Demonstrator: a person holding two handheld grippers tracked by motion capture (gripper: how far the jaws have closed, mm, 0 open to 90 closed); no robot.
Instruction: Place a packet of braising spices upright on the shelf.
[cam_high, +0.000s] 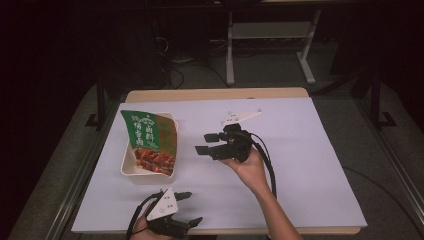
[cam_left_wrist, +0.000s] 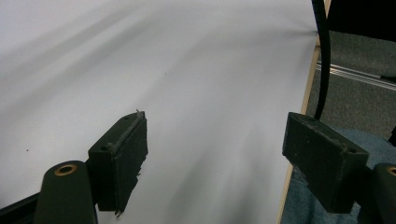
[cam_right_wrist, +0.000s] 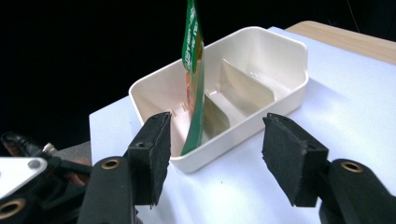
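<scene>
A green food packet with a picture of braised meat stands tilted in a cream divided tray at the left of the white table sheet. In the right gripper view the packet shows edge-on, upright in the tray. My right gripper is open, a short way right of the tray, with its jaws pointing at it and nothing between them. My left gripper is open near the front edge, jaws pointing right over bare sheet.
The white sheet covers a wooden table; its front edge runs close by my left gripper. A cable trails past that edge. Dark floor and metal table legs lie beyond the far side.
</scene>
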